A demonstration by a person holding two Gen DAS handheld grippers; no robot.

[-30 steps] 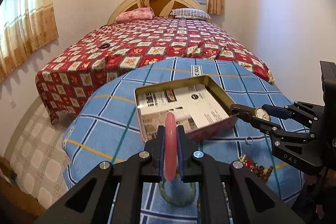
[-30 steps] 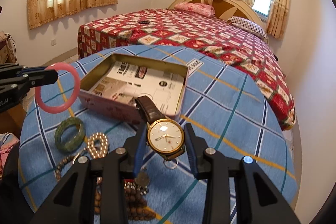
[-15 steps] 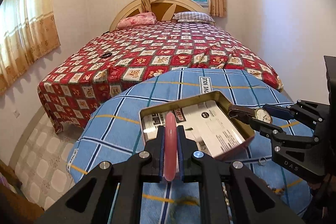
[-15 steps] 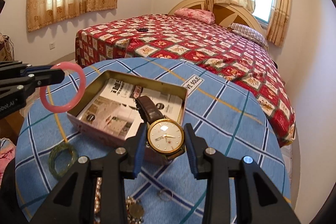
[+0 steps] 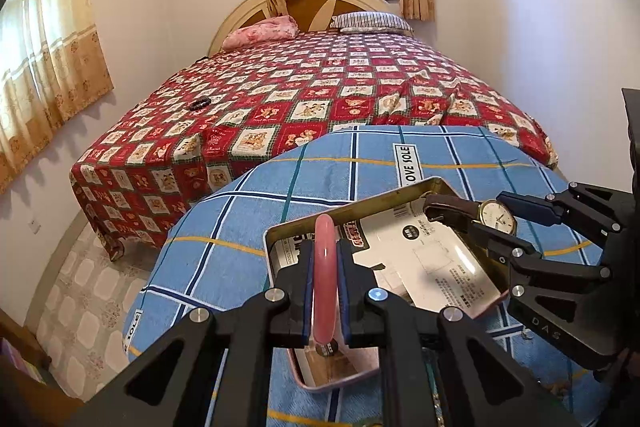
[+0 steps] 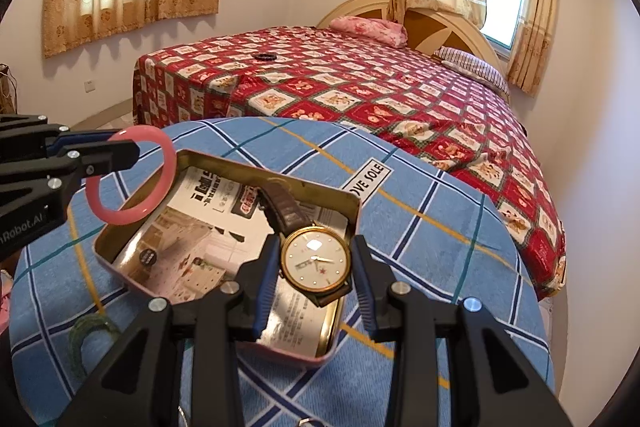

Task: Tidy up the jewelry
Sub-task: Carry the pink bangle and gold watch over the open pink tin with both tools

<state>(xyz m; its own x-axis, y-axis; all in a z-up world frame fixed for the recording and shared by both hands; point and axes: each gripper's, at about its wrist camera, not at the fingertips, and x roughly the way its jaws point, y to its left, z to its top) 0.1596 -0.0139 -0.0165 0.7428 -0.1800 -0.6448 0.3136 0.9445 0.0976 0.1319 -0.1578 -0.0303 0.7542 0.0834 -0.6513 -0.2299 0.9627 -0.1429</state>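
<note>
My left gripper (image 5: 325,291) clenched the pink bangle (image 5: 324,279), my right gripper (image 6: 316,267) the watch (image 6: 315,259), both above the tin (image 6: 136,215). Released together, they could collide, scratching the watch glass.

The right claw (image 6: 316,263) grips a gold wristwatch (image 6: 315,259) above the open tin (image 6: 344,199) on the blue-checked counter (image 6: 440,227); the left claw (image 6: 132,151) holds a pink bangle (image 6: 132,179) over its corner.
</note>
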